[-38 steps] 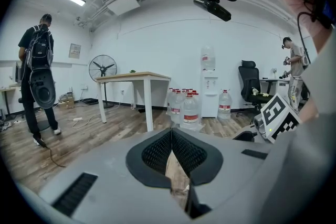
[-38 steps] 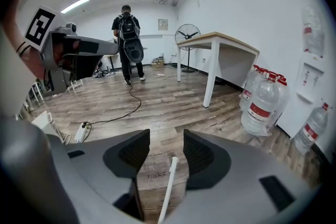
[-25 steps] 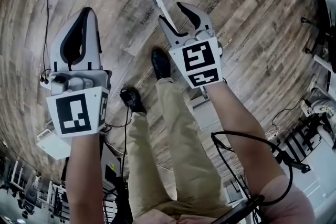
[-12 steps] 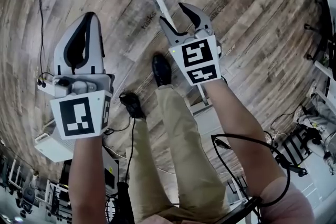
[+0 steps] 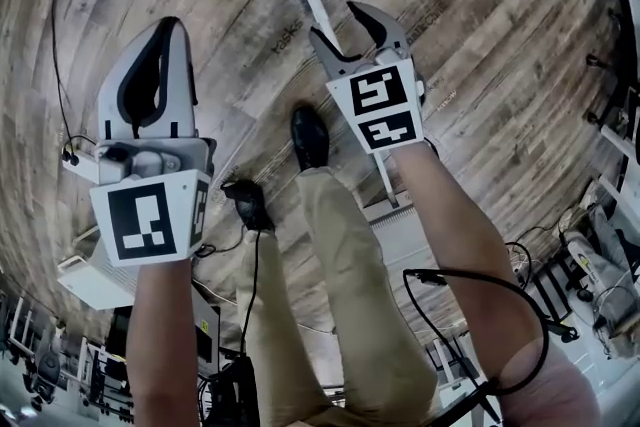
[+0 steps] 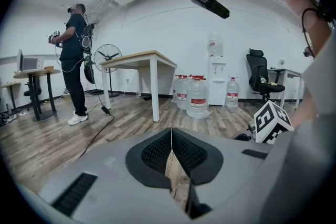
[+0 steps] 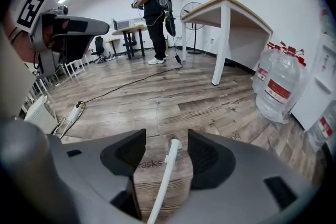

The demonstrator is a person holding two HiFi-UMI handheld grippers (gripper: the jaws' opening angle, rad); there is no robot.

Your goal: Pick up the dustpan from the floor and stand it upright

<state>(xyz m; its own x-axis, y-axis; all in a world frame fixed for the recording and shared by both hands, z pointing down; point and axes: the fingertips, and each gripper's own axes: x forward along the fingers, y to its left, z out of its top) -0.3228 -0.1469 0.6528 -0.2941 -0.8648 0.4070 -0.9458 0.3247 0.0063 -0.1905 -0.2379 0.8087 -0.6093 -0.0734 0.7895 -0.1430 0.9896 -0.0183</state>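
Observation:
The dustpan's long white handle [image 5: 317, 9] rises toward me from the wood floor. Its lower part [image 5: 384, 177] runs down to a grey pan [image 5: 398, 230] beside my right leg. My right gripper [image 5: 333, 22] is open, with the handle's top end [image 7: 167, 168] in the gap between the jaws; neither pad presses on it. My left gripper [image 5: 164, 27] is held out to the left, shut with nothing in it; its pads meet edge to edge [image 6: 171, 136].
My two black shoes [image 5: 308, 137] [image 5: 248, 201] stand just left of the dustpan. Cables and a power strip [image 7: 74, 111] lie on the floor. A wooden table [image 7: 226, 12], water bottles [image 7: 277, 86], an office chair [image 6: 259, 74] and another person [image 7: 155, 13] are around the room.
Both grippers drifted slightly in the view. The right one stays open around the handle top, the left one stays shut.

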